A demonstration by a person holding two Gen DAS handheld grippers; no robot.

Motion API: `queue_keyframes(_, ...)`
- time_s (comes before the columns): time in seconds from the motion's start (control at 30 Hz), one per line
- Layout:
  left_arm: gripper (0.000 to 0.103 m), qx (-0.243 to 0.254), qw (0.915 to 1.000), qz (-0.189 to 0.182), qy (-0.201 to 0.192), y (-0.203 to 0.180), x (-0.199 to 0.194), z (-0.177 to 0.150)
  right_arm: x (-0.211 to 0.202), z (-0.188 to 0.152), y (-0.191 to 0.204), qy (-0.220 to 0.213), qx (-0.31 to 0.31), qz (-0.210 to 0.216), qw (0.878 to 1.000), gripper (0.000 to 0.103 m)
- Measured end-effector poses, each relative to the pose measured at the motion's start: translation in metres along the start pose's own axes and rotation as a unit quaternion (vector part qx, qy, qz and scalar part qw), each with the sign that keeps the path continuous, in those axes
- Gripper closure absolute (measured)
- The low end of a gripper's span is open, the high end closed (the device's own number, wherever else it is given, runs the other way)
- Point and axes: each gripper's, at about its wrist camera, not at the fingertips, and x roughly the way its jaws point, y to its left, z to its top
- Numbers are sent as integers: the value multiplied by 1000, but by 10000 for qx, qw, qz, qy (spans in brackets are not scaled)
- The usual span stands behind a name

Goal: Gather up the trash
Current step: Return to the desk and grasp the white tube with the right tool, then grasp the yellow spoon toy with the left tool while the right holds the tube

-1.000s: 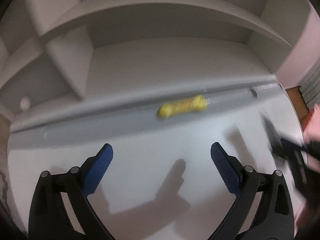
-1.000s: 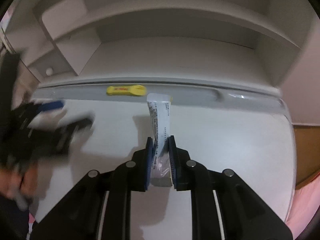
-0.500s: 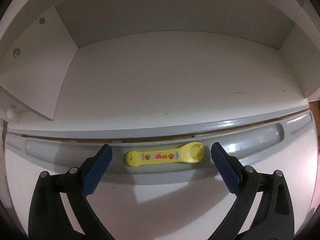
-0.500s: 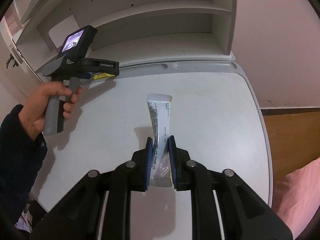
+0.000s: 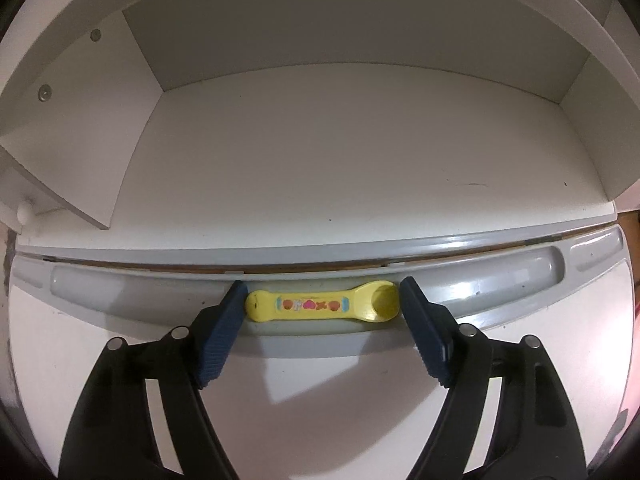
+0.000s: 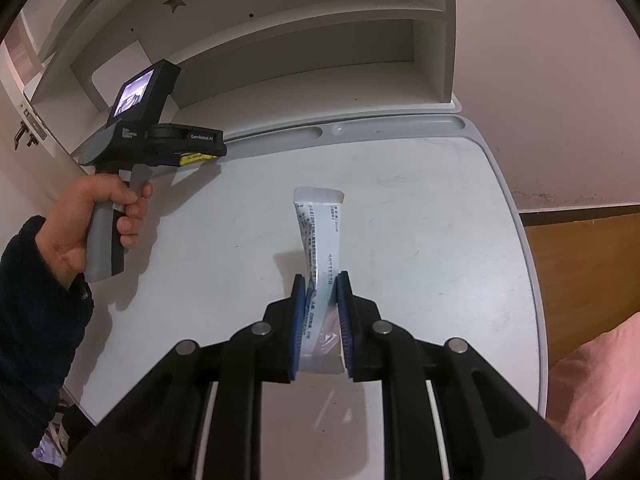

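- Nearest in the right wrist view, the right gripper (image 6: 321, 280) is clenched on a crumpled white plastic wrapper printed with dark text (image 6: 318, 236); the blue pads pinch its lower half and its torn top stands up above the white desk top (image 6: 420, 216).
- That piece of trash looks collected already (no bin shows in either view, so where it goes cannot be told).
- In the left wrist view, the left gripper (image 5: 320, 304) is spread wide, one blue ribbed pad (image 5: 224, 320) at the handle end and the other at the bowl end of a small yellow plastic spoon with a coloured sticker strip (image 5: 324, 306).
- The spoon lies lengthwise in the long grey moulded groove at the back edge of the desk (image 5: 500, 280); the left pad seems to touch or nearly touch its tip, while the right pad stands just beside the bowl.
- Step in hand, as I judge it: lining up to grasp the spoon.
- The next move calls for closing along the spoon's length, which risks it slipping or popping up; the fingers must sit low in the shallow groove (its rim may block them).
- Farther back is the white open shelf bay (image 5: 340, 152), bare as far as seen.
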Motion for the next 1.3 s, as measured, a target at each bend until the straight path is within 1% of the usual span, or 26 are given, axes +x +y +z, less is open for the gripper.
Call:
queue_keyframes(0.03,39,-75,9999,-29,-77,0,-4,0,0,0,1,-8,-18,-6,10000,86)
queue_keyframes(0.07,43,-98,9998,14,-192,1,-12,-2,-1,0,3,-17,-31,-16,10000,86)
queue_keyframes(0.1,72,-114,9995,9,-292,3,-19,-2,-2,0,3,-23,-41,-21,10000,86)
queue_keyframes(0.13,89,-139,9995,15,-282,4,-24,1,-2,1,3,-28,-62,-23,10000,86)
queue_keyframes(0.17,89,-203,9995,-135,-189,6,-25,3,-3,1,4,-35,-64,-32,10000,86)
queue_keyframes(0.2,92,-246,9994,-217,-118,7,-24,3,-3,2,4,-40,-70,-27,10000,86)
queue_keyframes(0.3,93,-127,9997,-218,-54,8,-20,0,-6,3,7,-78,-115,-1,9999,86)
queue_keyframes(0.37,88,-236,9989,-389,88,17,-11,-3,-7,3,8,-86,-140,0,9999,86)
queue_keyframes(0.4,78,-212,9988,-432,62,17,-11,-2,-6,3,9,-80,-140,1,9999,86)
queue_keyframes(0.43,52,-187,9988,-445,74,16,-12,-1,-6,3,9,-60,-153,3,9999,86)
queue_keyframes(0.5,21,-271,9982,-541,7,15,-14,3,-4,3,9,-35,-179,3,9998,86)
queue_keyframes(0.53,21,-258,9983,-503,-105,11,-18,4,-3,2,10,-19,-182,7,9998,86)
queue_keyframes(0.57,21,-199,9986,-483,-109,11,-19,5,-2,2,9,-14,-180,6,9998,86)
queue_keyframes(0.6,19,-146,9986,-493,-74,6,-19,6,-2,1,9,-14,-180,9,9998,86)
queue_keyframes(0.73,18,-24,9986,-531,45,-13,-15,13,0,1,4,6,-134,30,9999,86)
queue_keyframes(0.87,16,89,9983,-579,57,-51,-13,16,0,-1,-2,10,-80,23,10000,86)
queue_keyframes(0.97,15,102,9982,-575,100,-70,-10,23,-3,-4,-6,2,-36,10,10000,86)
queue_keyframes(1.0,15,101,9982,-575,110,-69,-4,18,-3,-5,-8,-1,-12,1,10000,86)
queue_keyframes(1.2,14,34,9987,-482,175,-94,9,32,-8,-13,-21,-18,128,-41,9999,86)
queue_keyframes(1.3,13,34,9993,-368,98,-93,11,33,-11,-16,-25,-38,166,-57,9998,86)
